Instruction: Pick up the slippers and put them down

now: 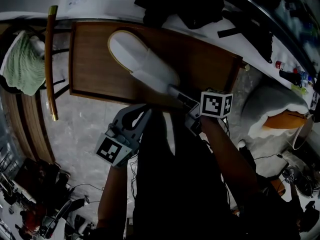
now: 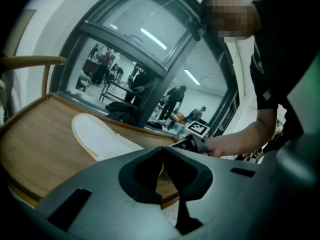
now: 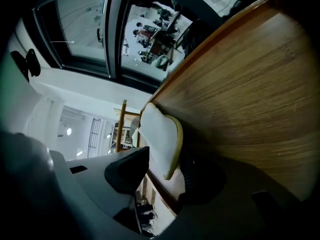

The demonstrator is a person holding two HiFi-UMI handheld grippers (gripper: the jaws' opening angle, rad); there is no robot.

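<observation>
One white slipper (image 1: 142,61) with a tan sole rim lies on the brown wooden table (image 1: 95,69), its toe toward the far left. My right gripper (image 1: 181,98) is at the slipper's near end, by the table's front edge. In the right gripper view the slipper (image 3: 159,136) sits between the jaws, which stand wide apart, and the left pad is clear of it. My left gripper (image 1: 137,113) hangs just below the table's front edge, pads together with nothing in them. In the left gripper view (image 2: 162,169) the slipper (image 2: 100,136) lies ahead on the table (image 2: 35,144).
A wooden chair (image 1: 50,64) with a green cloth (image 1: 22,59) stands left of the table. Dark clothing (image 1: 195,4) is piled beyond the far edge. A white cushion (image 1: 275,109) and cables lie on the floor to the right. A big window is behind the table.
</observation>
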